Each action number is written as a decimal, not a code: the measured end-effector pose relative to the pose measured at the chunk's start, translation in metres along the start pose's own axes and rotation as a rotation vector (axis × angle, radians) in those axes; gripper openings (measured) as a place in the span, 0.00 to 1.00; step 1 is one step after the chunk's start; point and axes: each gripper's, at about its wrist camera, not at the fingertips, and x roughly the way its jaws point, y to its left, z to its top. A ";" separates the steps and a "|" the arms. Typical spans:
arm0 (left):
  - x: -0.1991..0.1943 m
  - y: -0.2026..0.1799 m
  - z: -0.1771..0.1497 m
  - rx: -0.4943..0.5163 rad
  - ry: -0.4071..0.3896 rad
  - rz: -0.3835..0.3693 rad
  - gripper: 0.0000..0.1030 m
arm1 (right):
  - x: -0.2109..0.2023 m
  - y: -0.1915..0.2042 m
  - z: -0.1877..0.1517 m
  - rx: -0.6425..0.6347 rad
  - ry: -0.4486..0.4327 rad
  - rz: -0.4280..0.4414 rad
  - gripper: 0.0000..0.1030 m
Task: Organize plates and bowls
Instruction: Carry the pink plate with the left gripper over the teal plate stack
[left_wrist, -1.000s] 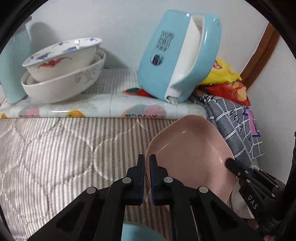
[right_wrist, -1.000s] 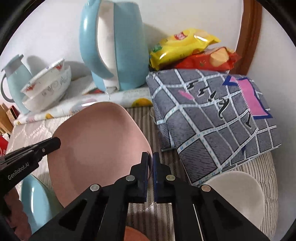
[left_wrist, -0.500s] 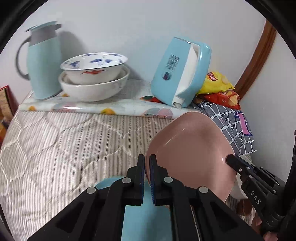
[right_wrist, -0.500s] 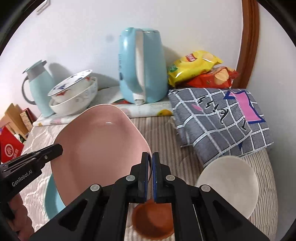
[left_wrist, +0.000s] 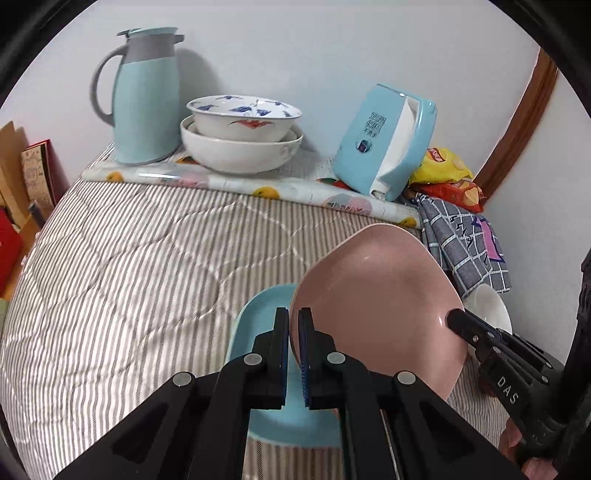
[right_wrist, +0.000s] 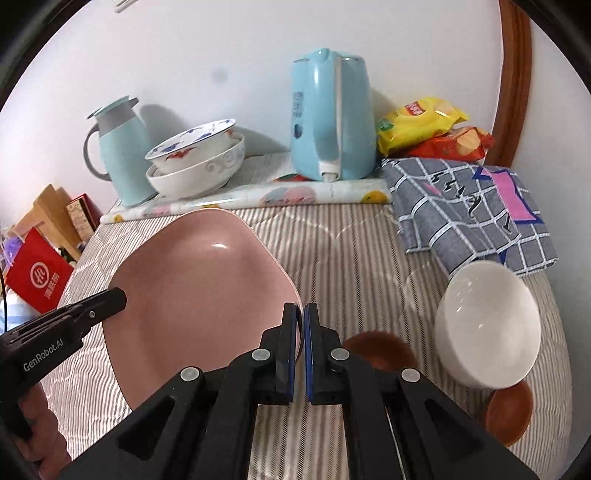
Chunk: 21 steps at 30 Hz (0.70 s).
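So the striped quilt (left_wrist: 129, 277) is the biggest thing I am working over, and I place everything else against the pink plate (right_wrist: 192, 295) I am carrying above it. Beyond the plate, along the wall, a fruit-printed mat (right_wrist: 258, 195) carries two nested white bowls (left_wrist: 240, 144), already stacked, with a pale blue thermos jug (left_wrist: 144, 99) on their far side and a blue kettle (right_wrist: 332, 114) nearer the snack bags (right_wrist: 432, 129). A grey checked cloth (right_wrist: 472, 210) lies off the plate's right side.

The pink plate itself hangs tilted above the quilt, held from both edges. My left gripper (left_wrist: 293, 347) is closed tight on the plate's near-left rim, and my right gripper (right_wrist: 301, 350) is clamped on the opposite rim; both pairs of pads show only a thin gap filled by the rim.

Directly under the plate, seen from my left side, lies a light blue plate (left_wrist: 258, 325) flat on the quilt. I judge that is where the pink one belongs, so this stacking step is in hand but not finished.

Right of the pink plate a white bowl (right_wrist: 487, 325) sits on the quilt, with a small brown dish (right_wrist: 380, 354) between it and the plate, and a second brown dish (right_wrist: 509, 413) just beside the bowl's near edge. These three are loose, so I reckon roughly half the sorting remains.
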 end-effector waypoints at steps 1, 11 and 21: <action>0.000 0.001 -0.002 -0.002 0.000 0.002 0.06 | 0.001 0.002 -0.002 0.004 0.006 0.006 0.04; -0.001 0.023 -0.019 -0.030 0.020 0.015 0.06 | 0.012 0.021 -0.014 -0.021 0.030 0.020 0.04; 0.004 0.035 -0.021 -0.055 0.034 0.006 0.06 | 0.017 0.032 -0.013 -0.049 0.030 0.019 0.05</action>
